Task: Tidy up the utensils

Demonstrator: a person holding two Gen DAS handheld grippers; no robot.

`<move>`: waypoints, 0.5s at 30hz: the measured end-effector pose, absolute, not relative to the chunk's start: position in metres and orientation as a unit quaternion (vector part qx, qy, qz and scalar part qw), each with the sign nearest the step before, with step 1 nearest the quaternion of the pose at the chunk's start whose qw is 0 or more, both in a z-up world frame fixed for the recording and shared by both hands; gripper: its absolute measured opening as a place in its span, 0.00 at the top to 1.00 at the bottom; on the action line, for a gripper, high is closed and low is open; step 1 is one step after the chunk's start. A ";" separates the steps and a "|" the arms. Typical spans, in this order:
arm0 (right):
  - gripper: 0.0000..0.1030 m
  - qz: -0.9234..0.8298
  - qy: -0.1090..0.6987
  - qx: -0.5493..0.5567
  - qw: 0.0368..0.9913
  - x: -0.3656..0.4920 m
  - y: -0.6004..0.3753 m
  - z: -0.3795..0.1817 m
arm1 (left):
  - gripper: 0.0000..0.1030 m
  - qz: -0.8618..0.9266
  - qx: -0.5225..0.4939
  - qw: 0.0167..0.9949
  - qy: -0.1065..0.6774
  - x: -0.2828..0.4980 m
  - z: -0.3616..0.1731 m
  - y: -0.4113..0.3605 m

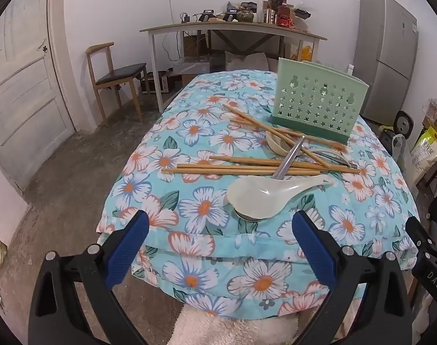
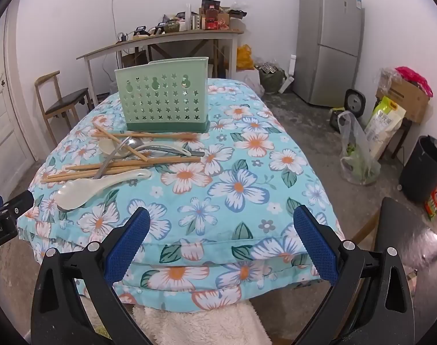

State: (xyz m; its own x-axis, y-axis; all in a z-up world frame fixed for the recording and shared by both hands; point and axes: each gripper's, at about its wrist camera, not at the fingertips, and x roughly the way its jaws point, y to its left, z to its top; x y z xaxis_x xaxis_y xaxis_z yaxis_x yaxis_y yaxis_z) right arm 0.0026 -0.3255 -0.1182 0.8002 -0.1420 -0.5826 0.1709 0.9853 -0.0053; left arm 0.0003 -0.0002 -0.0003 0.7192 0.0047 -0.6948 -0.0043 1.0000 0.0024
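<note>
A pile of utensils lies on the floral cloth: several wooden chopsticks, a large white ladle spoon, a smaller white spoon and a metal spoon. Behind them a green perforated utensil holder stands upright. My left gripper hangs open at the cloth's near edge, just short of the ladle spoon. In the right wrist view the pile and holder sit to the left; my right gripper is open over the cloth, holding nothing.
A wooden chair and a cluttered side table stand behind. A grey fridge, bags, a cardboard box and a black bin crowd the floor on the right. A white door is at the left.
</note>
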 end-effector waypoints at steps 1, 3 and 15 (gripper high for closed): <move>0.07 -0.082 0.305 0.024 0.948 0.003 -0.325 -0.118 | 0.06 0.003 0.000 0.927 0.374 0.000 0.000 0.000; 0.07 -0.082 0.306 0.024 0.948 0.003 -0.325 -0.118 | 0.06 0.003 -0.001 0.928 0.373 0.000 0.000 0.000; 0.07 -0.082 0.305 0.024 0.949 0.004 -0.325 -0.117 | 0.06 0.001 -0.003 0.927 0.374 0.001 -0.002 -0.008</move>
State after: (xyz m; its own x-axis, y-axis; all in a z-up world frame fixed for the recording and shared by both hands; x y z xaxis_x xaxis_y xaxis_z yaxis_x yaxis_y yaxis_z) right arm 0.0038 -0.3250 -0.1173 0.8007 -0.1408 -0.5823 0.1704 0.9854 -0.0040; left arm 0.0009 -0.0076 -0.0016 0.7195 0.0005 -0.6945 -0.0046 1.0000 -0.0041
